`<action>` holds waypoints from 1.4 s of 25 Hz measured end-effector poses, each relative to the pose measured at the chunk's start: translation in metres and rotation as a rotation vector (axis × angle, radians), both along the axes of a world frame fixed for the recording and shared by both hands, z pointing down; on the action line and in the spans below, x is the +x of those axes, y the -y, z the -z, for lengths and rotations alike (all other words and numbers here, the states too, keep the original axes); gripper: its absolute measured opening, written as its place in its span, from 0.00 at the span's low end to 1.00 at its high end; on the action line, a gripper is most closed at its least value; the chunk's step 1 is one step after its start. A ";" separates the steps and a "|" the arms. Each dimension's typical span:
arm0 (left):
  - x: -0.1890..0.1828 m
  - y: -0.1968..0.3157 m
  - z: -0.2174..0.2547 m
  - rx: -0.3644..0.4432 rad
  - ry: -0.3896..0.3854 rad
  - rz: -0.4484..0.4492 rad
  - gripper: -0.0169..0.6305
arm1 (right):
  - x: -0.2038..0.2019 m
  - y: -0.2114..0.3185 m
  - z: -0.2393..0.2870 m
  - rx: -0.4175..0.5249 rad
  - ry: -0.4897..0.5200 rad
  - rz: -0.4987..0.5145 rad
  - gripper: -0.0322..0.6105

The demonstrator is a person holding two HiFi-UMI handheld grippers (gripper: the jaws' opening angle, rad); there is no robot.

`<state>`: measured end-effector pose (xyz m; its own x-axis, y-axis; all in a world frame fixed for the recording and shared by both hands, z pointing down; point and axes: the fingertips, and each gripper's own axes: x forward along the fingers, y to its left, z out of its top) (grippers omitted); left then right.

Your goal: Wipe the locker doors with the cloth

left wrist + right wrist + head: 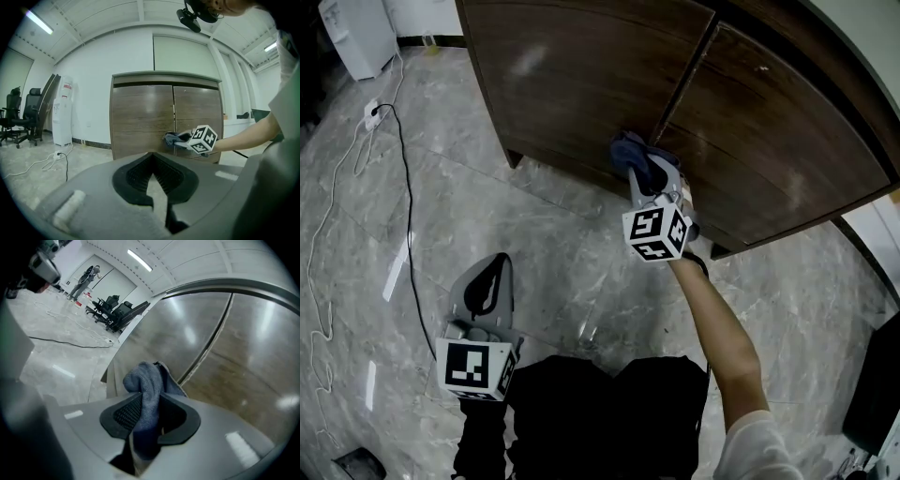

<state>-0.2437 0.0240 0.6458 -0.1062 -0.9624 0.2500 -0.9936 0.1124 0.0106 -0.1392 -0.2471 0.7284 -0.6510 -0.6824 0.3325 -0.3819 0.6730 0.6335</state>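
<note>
Brown wood-grain locker doors (581,75) stood shut over a grey marbled floor (441,187), the seam between them running down the middle. The right claw (652,178) was clamped on a blue-grey cloth (633,155), at the end of a bare forearm stretched forward from the person. In the right gripper view, the cloth (147,394) was pinched between the dark ribbed pads and bunched out ahead of them toward the doors (187,333). The bunched cloth sat low on the locker, at the seam and mostly on the left door, close above the bottom edge; it appeared to lie against the wood. The marker cube (656,232) on that claw faced up at the head camera.

Well apart from the locker, the left claw (492,281) hung low by the person's body with its tips together and nothing between them. The left gripper view showed its jaws (152,161) pointing toward the doors (140,117). A black cable (405,187) trailed over the floor at the left. A white water dispenser (61,112) stood by the wall beside the locker.
</note>
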 end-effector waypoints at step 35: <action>-0.015 -0.007 0.003 0.037 -0.021 0.023 0.03 | -0.070 0.006 0.248 0.189 0.115 0.024 0.22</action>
